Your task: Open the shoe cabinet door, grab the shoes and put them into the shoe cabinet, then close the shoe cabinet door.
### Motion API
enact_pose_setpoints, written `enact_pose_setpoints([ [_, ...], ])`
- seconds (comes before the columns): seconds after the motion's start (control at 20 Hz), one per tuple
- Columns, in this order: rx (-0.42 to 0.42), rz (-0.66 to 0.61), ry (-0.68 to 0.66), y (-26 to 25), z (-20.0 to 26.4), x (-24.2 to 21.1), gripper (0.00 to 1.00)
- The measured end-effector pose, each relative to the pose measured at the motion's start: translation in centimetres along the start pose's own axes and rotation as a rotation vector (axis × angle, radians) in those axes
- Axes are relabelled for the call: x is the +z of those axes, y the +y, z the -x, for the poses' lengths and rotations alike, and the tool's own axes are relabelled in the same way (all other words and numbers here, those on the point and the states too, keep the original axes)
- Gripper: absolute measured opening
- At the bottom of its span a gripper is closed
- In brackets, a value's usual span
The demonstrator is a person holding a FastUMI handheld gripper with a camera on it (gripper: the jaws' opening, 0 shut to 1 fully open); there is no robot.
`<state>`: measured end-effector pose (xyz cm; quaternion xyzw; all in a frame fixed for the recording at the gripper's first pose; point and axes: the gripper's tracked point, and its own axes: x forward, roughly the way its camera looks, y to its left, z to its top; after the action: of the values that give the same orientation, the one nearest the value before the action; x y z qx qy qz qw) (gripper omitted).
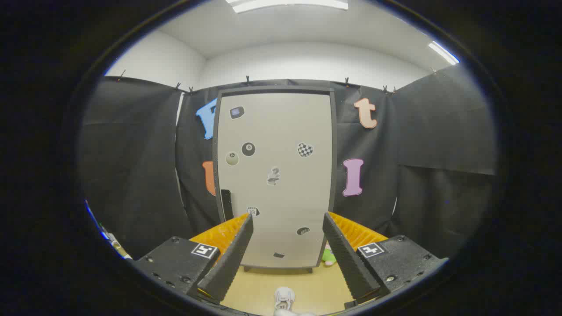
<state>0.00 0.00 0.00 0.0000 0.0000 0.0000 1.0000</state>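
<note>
Gripper view looks straight at the shoe cabinet (274, 175), which stands upright in the centre of the frame against the black booth wall, its tall pale door (281, 131) shut and flush in its dark frame. Small stickers dot the door's face. A dark vertical handle (226, 204) sits on the door's left edge, low down, just above and beyond the tip of the left finger.

The gripper (287, 221) is released: its two fingers stand wide apart at the bottom of the frame with nothing between them but the lower part of the door, well beyond them. Neither finger touches anything.

A white shoe (284, 300) lies on the tan floor (259, 289) at the bottom centre, between the fingers and nearer than the cabinet, its long axis running roughly toward the door. A small green and pink thing (327, 255) sits on the floor by the cabinet's lower right corner; what it is I cannot tell.

Judging by the shut door, the task is at its first step. The coming move turns on the handle lying ahead and to the left of the gripper's centre line, with its long axis vertical, so the fingers would need to shift left and close across it from the sides.
</note>
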Motion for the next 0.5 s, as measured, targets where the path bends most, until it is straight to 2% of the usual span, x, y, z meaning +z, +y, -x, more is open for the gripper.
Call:
enact_pose_setpoints([
  [0.5, -0.009, -0.006, -0.007, 0.18, -0.05, 0.04, 1.00],
])
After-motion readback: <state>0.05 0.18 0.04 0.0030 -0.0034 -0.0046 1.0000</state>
